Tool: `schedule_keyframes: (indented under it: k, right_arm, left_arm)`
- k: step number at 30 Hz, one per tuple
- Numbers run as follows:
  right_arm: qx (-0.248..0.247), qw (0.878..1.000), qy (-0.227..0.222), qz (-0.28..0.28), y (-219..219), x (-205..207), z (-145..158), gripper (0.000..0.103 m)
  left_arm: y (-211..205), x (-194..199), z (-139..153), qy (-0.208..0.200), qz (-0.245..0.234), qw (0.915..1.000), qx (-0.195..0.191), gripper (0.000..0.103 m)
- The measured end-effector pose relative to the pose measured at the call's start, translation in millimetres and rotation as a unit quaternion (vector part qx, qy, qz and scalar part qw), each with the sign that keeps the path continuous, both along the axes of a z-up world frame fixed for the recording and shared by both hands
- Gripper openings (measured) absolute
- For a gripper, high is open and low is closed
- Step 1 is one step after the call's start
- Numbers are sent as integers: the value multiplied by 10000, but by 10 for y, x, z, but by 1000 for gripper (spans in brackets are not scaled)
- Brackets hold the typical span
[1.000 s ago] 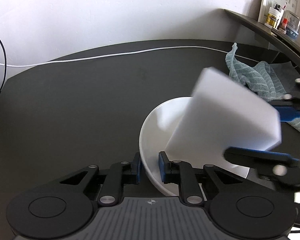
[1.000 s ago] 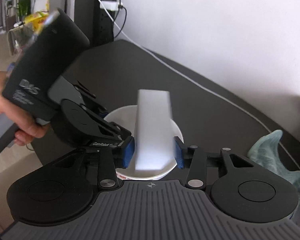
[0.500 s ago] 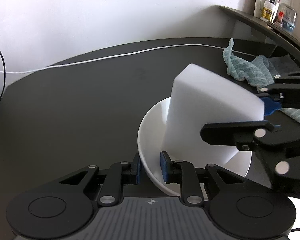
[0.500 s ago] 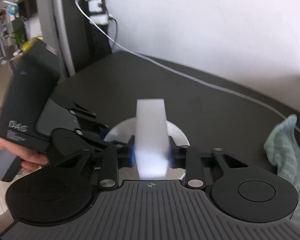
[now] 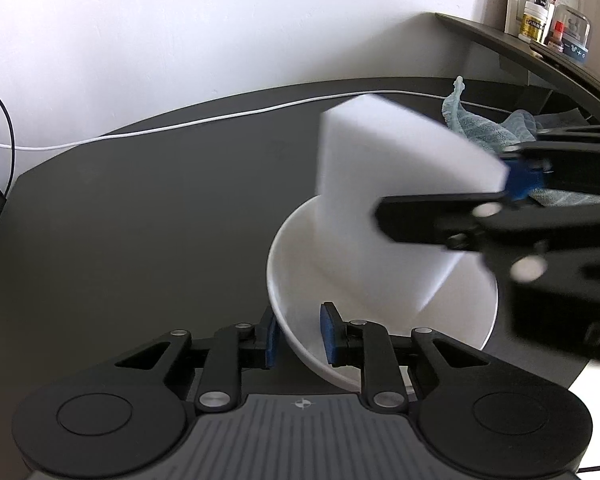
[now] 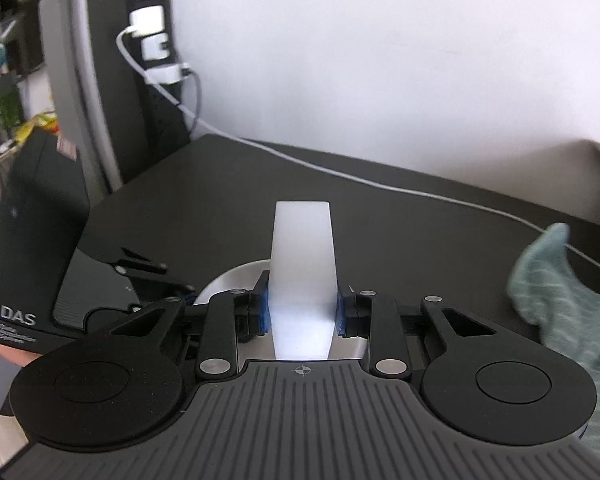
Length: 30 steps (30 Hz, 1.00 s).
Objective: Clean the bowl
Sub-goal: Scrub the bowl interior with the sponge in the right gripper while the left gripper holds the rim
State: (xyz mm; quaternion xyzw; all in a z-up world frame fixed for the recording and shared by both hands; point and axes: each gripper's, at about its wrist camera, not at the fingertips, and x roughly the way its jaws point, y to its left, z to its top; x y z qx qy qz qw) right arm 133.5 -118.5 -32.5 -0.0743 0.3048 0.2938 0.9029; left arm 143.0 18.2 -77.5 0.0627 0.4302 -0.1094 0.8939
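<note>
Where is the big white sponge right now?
The white sponge is pinched in the right gripper, with its lower end down inside the white bowl. The left gripper grips the bowl's near rim.

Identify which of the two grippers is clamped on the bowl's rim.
The left gripper: its blue pads pinch the white ceramic bowl at the rim. The right gripper squeezes the white sponge block instead.

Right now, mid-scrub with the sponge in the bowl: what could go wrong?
1. The left tongs pinch only the thin rim of the bowl; sponge pressure could lever it loose.
2. The right tongs squeeze the sponge inward, so it may twist or slip out.
3. The teal cloth lies close beside the right tongs and could snag.
</note>
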Motion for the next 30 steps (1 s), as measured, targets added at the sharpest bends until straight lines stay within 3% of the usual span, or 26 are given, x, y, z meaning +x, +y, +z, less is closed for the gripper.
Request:
schedule_keyframes:
  k: [10, 14, 20, 30]
  right_arm:
    - [-206, 9967, 507, 600, -99, -73, 39, 30]
    - [-471, 9958, 471, 623, -124, -194, 76, 30]
    - [-690, 9974, 36, 203, -87, -231, 128, 30]
    - [-161, 9976, 54, 672, -68, -21, -67, 31]
  left_arm:
    - [46, -9, 0, -12, 29, 9999, -105, 22]
    - [60, -43, -6, -9, 17, 10000, -82, 22]
    - [-52, -8, -9, 2, 48, 10000, -5, 22]
    - [-169, 73, -16, 39, 82, 9999, 110, 23]
